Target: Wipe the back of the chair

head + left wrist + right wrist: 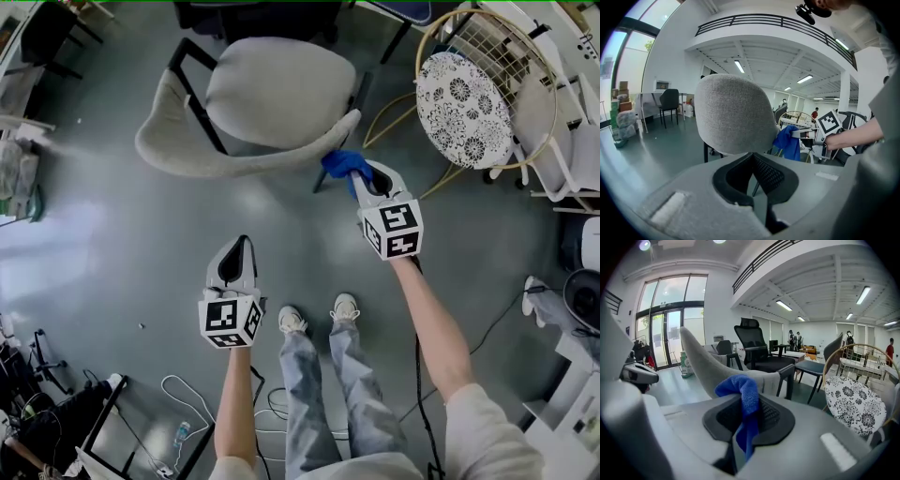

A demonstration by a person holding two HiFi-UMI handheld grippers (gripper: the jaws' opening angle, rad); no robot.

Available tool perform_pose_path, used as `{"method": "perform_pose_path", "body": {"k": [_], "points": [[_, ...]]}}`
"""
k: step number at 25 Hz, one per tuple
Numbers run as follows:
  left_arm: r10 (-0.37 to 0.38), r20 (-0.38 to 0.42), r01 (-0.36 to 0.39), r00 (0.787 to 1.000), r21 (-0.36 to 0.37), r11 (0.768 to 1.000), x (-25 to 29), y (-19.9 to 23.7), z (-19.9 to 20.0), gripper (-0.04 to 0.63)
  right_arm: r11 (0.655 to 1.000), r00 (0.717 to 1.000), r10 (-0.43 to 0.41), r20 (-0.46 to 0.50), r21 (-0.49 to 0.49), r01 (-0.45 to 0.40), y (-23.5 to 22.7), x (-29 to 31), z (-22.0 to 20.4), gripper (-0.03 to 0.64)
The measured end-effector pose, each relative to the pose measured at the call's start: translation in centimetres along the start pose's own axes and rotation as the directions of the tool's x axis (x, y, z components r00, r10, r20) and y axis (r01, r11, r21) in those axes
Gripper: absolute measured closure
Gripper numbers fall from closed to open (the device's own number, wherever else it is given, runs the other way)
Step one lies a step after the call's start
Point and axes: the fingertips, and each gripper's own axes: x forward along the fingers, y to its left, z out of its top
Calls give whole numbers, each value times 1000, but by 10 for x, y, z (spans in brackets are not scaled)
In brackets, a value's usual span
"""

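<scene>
Nearest, the left claw (239, 246) hangs over the floor (122, 244), its tips pressed together on nothing, well apart from the grey chair (272, 94). Further forward, the right claw (364, 174) pinches a blue cloth (343, 164), which bunches out past its tips. That cloth touches the top edge of the chair back (225, 161) at its right-hand end, so the back lies just ahead of the right claw, with the seat (277, 89) beyond it. Off to the right stands a round wire chair (441, 33) with a flower-patterned cushion (464, 108).
</scene>
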Motion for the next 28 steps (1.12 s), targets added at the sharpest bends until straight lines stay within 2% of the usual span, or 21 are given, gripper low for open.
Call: {"method": "perform_pose_path", "body": {"k": [8,16,22,28], "points": [[5,1,-5,1000,-16,1000,-17,4,-10,591,997,997,75,-19,25,-74,72,-7,-21,571],[27,10,-26,1000,-26,999,-33,15,-11,591,986,988,156,-6,58,-156,143,17,-9,571],[45,5,-45,999,-25,999,-44,29,-14,591,984,987,164,2,78,-163,162,41,0,571],[49,-1,-49,999,-29,998,-46,34,-16,591,983,990,143,13,110,-144,162,58,14,571]]}}
